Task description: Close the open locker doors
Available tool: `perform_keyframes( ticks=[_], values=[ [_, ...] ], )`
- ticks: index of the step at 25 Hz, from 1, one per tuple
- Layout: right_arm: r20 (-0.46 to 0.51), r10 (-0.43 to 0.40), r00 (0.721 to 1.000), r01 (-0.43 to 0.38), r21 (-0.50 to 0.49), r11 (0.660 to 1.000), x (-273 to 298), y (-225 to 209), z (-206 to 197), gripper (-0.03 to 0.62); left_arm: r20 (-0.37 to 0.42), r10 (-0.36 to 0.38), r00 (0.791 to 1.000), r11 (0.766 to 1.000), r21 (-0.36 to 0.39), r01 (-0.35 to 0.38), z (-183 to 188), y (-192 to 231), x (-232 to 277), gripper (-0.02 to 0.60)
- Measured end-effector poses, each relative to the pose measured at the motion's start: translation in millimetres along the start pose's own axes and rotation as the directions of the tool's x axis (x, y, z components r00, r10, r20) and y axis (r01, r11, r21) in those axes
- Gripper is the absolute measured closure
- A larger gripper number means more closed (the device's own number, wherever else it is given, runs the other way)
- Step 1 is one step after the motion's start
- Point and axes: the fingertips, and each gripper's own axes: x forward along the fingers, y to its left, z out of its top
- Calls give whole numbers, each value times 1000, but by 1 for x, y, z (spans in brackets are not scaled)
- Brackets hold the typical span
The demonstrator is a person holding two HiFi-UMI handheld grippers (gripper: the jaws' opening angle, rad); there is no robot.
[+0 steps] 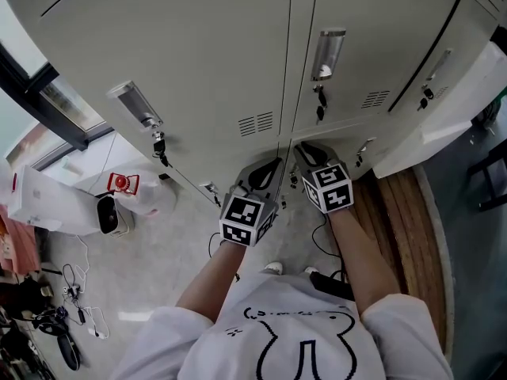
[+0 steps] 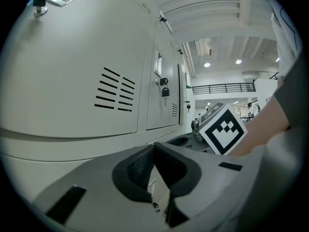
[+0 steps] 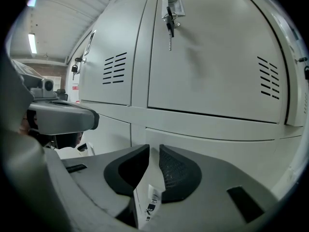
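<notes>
Hovering low before the locker doors (image 1: 214,62) (those straight ahead sit flush), the left gripper (image 1: 272,167) has its jaws pinched together on nothing. The right gripper (image 1: 307,150) shows a narrow, empty gap; a far-right door (image 1: 444,121) juts open.

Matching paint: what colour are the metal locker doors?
Pale grey metal locker doors; best in the right gripper view.

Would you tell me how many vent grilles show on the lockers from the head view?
2: left door's grille, middle door's grille; others may be hidden.
</notes>
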Motion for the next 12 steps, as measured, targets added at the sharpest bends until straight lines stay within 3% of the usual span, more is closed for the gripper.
perform_keyframes(
  ticks=[3, 5, 12],
  values=[
    [-5, -8, 1000, 8, 1, 1000, 4, -2, 2, 513, 2, -5, 1000, 1000, 5, 5, 0, -1, 1, 569],
    [-9, -18, 1000, 18, 5, 1000, 6, -5, 2, 553, 0, -7, 1000, 1000, 6, 7, 0, -1, 2, 569],
    [-17, -27, 999, 27, 12, 1000, 6, -9, 3, 563, -18, -15, 1000, 1000, 2, 15, -5, -1, 3, 569]
  ],
)
